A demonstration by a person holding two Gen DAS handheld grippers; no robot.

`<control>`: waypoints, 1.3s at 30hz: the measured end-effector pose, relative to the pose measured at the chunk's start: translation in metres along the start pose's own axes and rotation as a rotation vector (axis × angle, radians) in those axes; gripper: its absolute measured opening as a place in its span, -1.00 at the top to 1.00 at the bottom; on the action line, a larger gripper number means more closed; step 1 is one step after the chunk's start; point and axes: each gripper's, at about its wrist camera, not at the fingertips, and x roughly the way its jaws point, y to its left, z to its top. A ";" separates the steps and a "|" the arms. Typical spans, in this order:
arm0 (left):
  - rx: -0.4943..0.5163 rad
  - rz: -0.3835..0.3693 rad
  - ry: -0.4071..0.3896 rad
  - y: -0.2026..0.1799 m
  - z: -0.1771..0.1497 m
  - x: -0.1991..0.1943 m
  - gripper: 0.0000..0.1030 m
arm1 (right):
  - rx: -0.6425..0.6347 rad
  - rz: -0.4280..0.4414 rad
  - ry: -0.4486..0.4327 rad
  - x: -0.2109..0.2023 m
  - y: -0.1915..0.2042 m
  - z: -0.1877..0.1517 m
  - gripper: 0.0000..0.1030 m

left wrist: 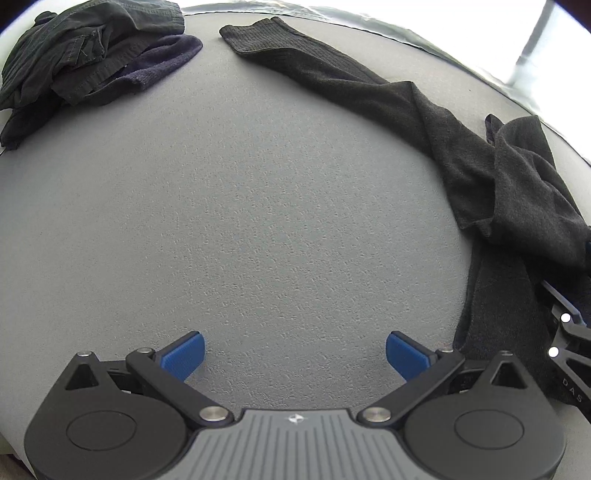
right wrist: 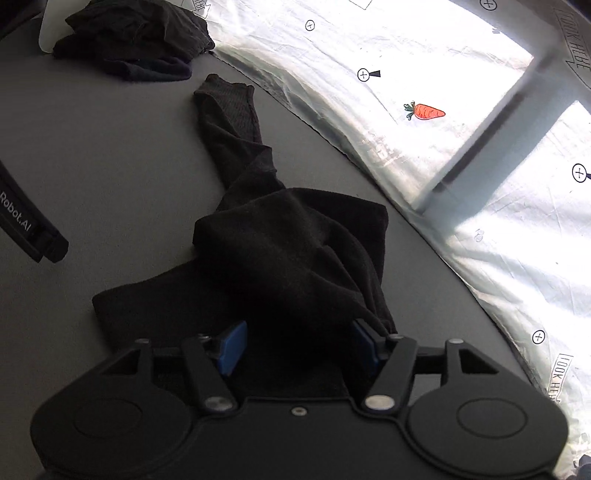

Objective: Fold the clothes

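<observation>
Black sweater (right wrist: 280, 251) lies between the right gripper's (right wrist: 299, 343) spread jaws; left gripper's (left wrist: 295, 350) open jaws frame bare table (left wrist: 258, 221).

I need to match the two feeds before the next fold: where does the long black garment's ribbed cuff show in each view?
Left wrist: the ribbed cuff lies at top centre, on the grey table, right of the pile of dark clothes.
Right wrist: the ribbed cuff sits upper left of centre, just below and right of the same pile.
Shared landmark: that pile.
</observation>
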 end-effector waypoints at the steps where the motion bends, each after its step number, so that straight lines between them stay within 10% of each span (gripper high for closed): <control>1: 0.002 0.002 0.005 0.000 -0.001 0.001 -1.00 | -0.037 -0.007 -0.008 0.005 0.001 0.003 -0.14; 3: 0.013 0.006 0.009 -0.001 -0.001 0.002 -1.00 | -0.045 -0.033 -0.031 0.007 -0.008 0.008 0.90; 10: 0.036 0.006 0.002 -0.005 0.003 0.004 -1.00 | 0.605 -0.127 -0.155 -0.031 -0.140 -0.014 0.91; 16: 0.042 0.002 0.001 -0.007 0.005 0.006 -1.00 | 0.872 -0.383 -0.031 -0.041 -0.203 -0.093 0.92; 23: 0.046 -0.048 -0.003 -0.011 0.003 0.002 -1.00 | 1.058 -0.536 0.255 -0.060 -0.185 -0.191 0.87; 27: 0.060 -0.211 -0.024 -0.028 0.004 -0.008 -0.92 | 1.130 -0.498 0.248 -0.082 -0.157 -0.218 0.31; 33: 0.120 -0.430 -0.025 -0.077 0.015 -0.011 -0.73 | 1.227 -0.497 0.225 -0.100 -0.138 -0.228 0.19; 39: 0.191 -0.427 -0.048 -0.120 0.018 -0.005 -0.40 | 1.250 -0.523 0.205 -0.104 -0.150 -0.227 0.09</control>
